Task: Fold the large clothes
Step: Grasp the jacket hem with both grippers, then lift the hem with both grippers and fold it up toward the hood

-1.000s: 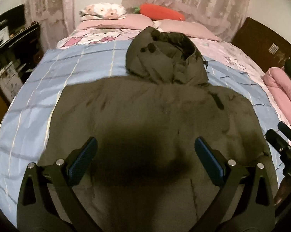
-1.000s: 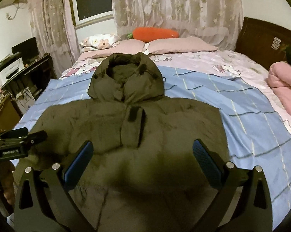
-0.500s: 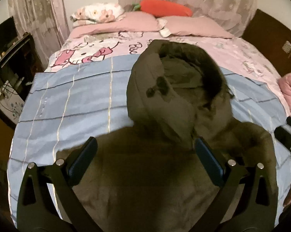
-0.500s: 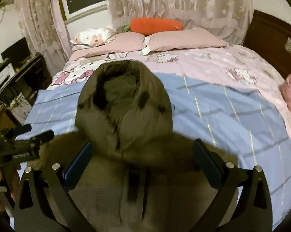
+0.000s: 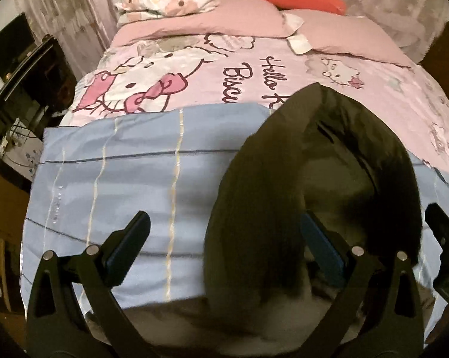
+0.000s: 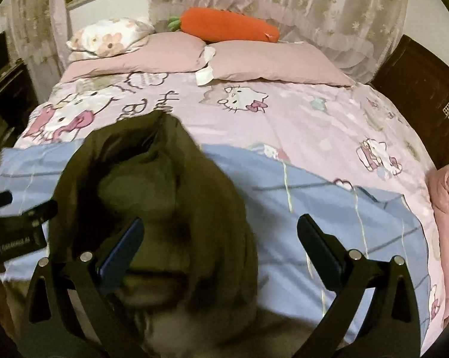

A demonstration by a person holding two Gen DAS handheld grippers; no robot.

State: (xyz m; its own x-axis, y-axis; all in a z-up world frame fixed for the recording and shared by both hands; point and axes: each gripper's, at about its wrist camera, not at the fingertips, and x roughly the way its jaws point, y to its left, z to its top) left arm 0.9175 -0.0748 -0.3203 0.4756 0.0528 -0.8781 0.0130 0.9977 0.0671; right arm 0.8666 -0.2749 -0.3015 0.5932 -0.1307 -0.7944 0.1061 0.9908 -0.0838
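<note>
Because the dark olive padded hooded jacket [image 5: 308,197] lying mid-bed on the blue checked blanket [image 5: 129,185] looks soft and bulky, its hood rim is best pinched by both spread, empty fingers [image 5: 129,240].

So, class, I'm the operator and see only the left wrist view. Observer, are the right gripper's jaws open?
Observer: Yes. The right gripper is open, one finger over the jacket hood, the other over the blue sheet.
Operator: Anything past the sheet's right side?
Observer: A pink quilt lies bundled at the bed's right edge.
Operator: And behind that?
Observer: A dark wooden panel bearing a small dotted label.
</note>
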